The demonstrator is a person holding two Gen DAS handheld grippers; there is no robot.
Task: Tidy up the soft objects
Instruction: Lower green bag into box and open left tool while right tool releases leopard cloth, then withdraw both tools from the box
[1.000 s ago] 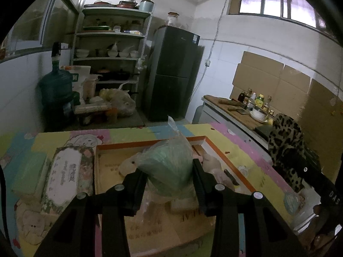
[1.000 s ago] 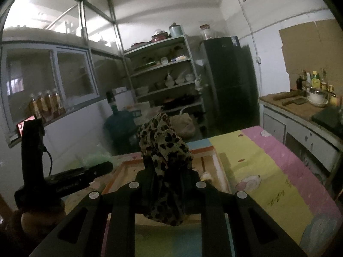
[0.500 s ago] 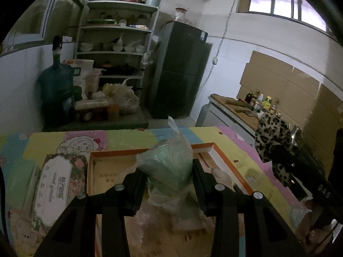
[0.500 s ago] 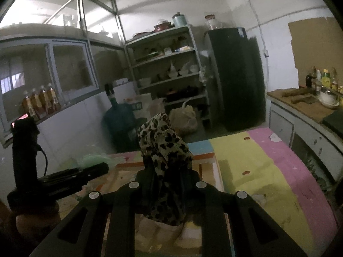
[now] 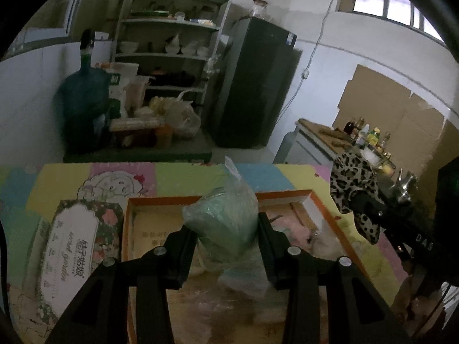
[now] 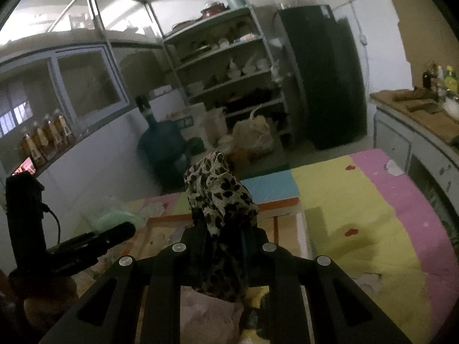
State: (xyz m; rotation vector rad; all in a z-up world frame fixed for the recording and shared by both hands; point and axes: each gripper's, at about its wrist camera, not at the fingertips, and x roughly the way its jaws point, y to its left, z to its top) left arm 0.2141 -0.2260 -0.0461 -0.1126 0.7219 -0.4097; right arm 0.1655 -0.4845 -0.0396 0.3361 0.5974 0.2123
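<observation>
My left gripper is shut on a pale green soft item in a clear plastic bag, held above an orange-rimmed cardboard box on the colourful mat. Soft pinkish items lie inside the box at the right. My right gripper is shut on a leopard-print cloth that sticks up between its fingers, over the box's near right part. From the left wrist view the leopard-print cloth hangs at the right beside the box. The right wrist view shows the green bag at the left.
A floral printed box lies left of the orange one. The mat stretches right in yellow and pink. Beyond stand a water jug, a shelf rack, a dark fridge and a counter with bottles.
Both grippers have travelled across the table with their loads and dipped slightly. The leopard cloth now sits nearer the box's right edge, and the box fills more of the left wrist view.
</observation>
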